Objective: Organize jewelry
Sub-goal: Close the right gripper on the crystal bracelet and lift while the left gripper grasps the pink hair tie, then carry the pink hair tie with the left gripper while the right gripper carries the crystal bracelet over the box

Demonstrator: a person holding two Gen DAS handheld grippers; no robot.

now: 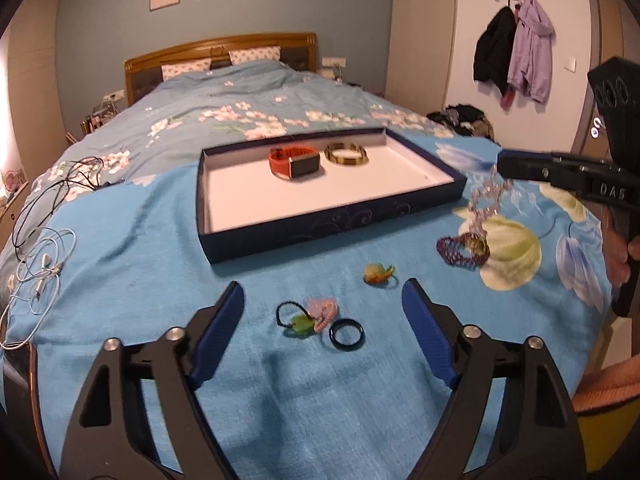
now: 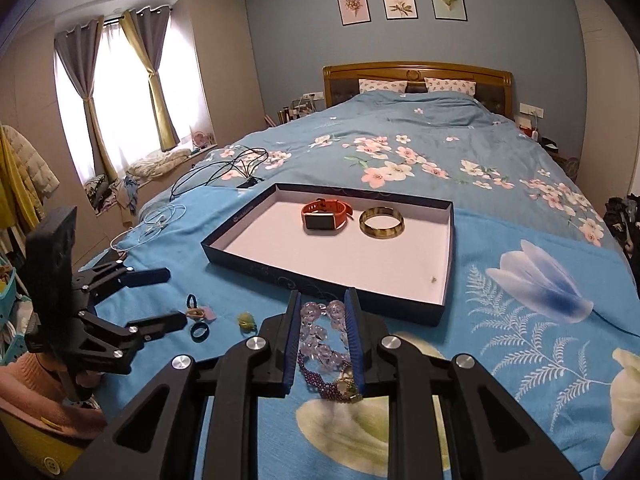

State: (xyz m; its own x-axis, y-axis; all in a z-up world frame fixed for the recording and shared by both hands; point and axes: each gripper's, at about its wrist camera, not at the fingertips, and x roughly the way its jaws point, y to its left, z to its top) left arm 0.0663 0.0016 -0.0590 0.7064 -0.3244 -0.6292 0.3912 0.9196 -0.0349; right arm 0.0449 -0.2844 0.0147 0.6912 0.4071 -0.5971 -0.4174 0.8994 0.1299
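Left gripper (image 1: 323, 300) hovering wide open over hair ties (image 1: 306, 316) and dark ring (image 1: 347, 333). Navy tray (image 1: 320, 228) in the middle, orange watch (image 1: 295, 162) and bangle (image 1: 346, 154) inside. Right gripper (image 2: 323, 308) pinched narrow on clear bead bracelet (image 2: 320, 332), purple bracelet (image 2: 320, 376) underneath on bedspread (image 2: 520, 300).

I read only one marking: the raised letters "DAS" on the black body of my right gripper (image 1: 500, 166), behind its fingers.
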